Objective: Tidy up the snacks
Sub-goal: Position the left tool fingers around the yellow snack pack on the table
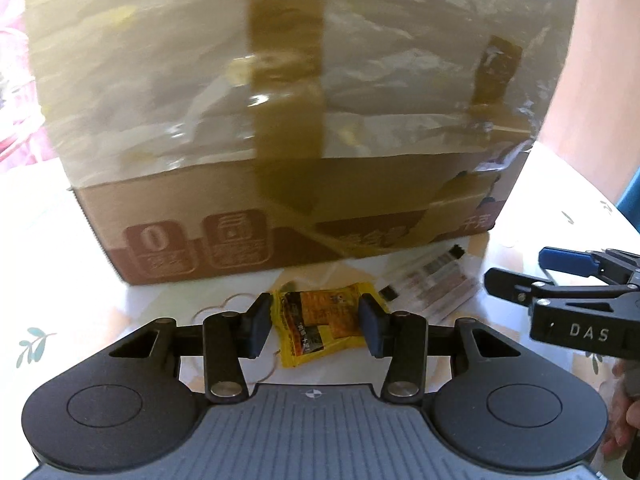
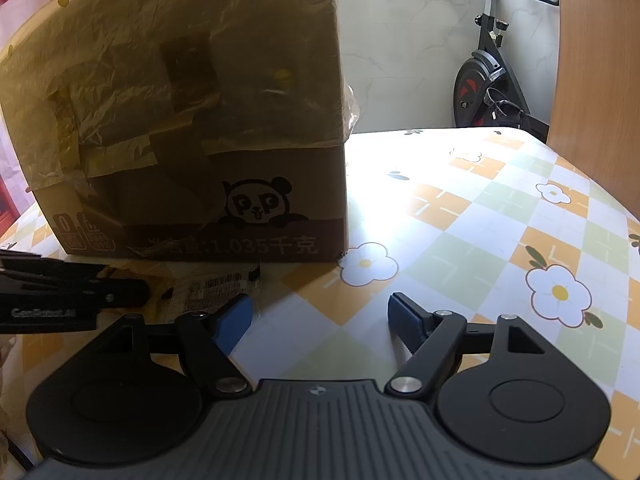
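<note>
A yellow snack packet with orange and black print lies flat on the worktop, low in the centre of the left wrist view; its small writing is too blurred to read. It sits between the two dark pads of the left claw, which stand just beside its left and right edges. Whether the pads press on it cannot be told.

Just to its upper right lies a clear-wrapped snack pack with a striped label, unreadable.

Behind both stands a cardboard box, its top wrapped in clear film and brown tape. In the right wrist view its front shows a cartoon panda and the printed line "1.035千克"; at lower left a badge carries a large "0".

The right claw points down at the flowered worktop cover with its blue pads spread and nothing between them. In the left wrist view it enters from the right edge, its black body marked "DAS". A hand grips it there.

An exercise bike stands at upper right of the right wrist view.
</note>
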The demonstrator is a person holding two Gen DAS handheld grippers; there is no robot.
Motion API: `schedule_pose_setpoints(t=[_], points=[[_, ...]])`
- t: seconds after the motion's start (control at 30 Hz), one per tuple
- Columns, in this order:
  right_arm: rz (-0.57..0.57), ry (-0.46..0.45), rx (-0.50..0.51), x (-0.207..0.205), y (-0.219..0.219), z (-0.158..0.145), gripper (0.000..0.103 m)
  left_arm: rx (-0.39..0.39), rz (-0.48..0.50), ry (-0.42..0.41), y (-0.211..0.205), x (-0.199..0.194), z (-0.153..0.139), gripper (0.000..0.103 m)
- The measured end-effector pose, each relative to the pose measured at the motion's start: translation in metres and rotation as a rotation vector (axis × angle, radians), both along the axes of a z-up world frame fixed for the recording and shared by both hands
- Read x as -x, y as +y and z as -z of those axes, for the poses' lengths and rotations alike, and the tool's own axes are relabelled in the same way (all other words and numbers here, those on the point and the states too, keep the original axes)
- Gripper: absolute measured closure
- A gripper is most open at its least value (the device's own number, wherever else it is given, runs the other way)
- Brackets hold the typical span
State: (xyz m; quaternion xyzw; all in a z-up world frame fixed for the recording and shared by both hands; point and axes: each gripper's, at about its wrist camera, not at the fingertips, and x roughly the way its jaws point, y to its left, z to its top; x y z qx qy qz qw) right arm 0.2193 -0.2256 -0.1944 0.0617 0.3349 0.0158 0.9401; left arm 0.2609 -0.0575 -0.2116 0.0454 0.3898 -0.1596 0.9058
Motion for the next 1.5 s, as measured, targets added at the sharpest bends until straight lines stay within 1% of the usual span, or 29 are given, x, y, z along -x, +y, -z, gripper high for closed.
schedule_pose_setpoints(t=[0.13,0.23,0.3,0.37,0.5,0.83,0.97,1.07,1.13,1.23,1.3,1.37,1.4,1.47,1.5], points=[[-0.001,0.001,0.006,0.0,0.0,0.0,0.025,-0.005,-0.054,0.003,0.007,0.001,0.001,0.053],[-0.001,0.002,0.007,0.0,0.0,0.0,0.024,-0.003,-0.097,0.01,0.013,-0.005,0.005,0.053],[-0.002,0.003,0.01,0.0,0.0,0.0,0.024,0.01,-0.113,0.021,0.014,-0.008,0.006,0.051],[-0.002,0.003,0.012,-0.001,0.001,0.001,0.024,0.04,-0.112,0.042,0.018,-0.009,0.006,0.05],[-0.002,0.003,0.011,-0.001,0.002,0.001,0.025,0.075,-0.102,0.072,0.028,-0.008,0.006,0.049],[-0.003,0.004,0.014,-0.001,0.002,0.002,0.024,0.082,-0.053,0.104,0.021,0.003,0.01,0.042],[-0.004,0.004,0.015,-0.001,0.002,0.001,0.024,0.092,-0.052,0.108,0.016,0.0,0.015,0.042],[-0.003,0.004,0.015,-0.001,0.003,0.001,0.024,0.1,-0.072,0.11,0.032,0.003,0.006,0.042],[-0.004,0.004,0.016,-0.002,0.003,0.002,0.024,0.118,-0.078,0.102,0.049,0.01,-0.006,0.042],[-0.004,0.005,0.019,-0.002,0.003,0.002,0.024,0.138,-0.06,0.081,0.052,0.012,-0.011,0.04],[-0.004,0.005,0.018,-0.002,0.004,0.002,0.024,0.128,-0.041,0.063,0.055,0.017,-0.015,0.04],[-0.004,0.005,0.02,-0.002,0.004,0.002,0.024,0.111,-0.033,0.063,0.058,0.02,-0.017,0.042],[-0.004,0.005,0.019,-0.002,0.003,0.002,0.024,0.107,-0.034,0.07,0.059,0.021,-0.017,0.043],[-0.004,0.004,0.018,-0.002,0.003,0.002,0.024,0.108,-0.047,0.101,0.064,0.022,-0.015,0.049],[-0.004,0.005,0.018,-0.002,0.004,0.002,0.024,0.114,-0.051,0.116,0.065,0.022,-0.014,0.05]])
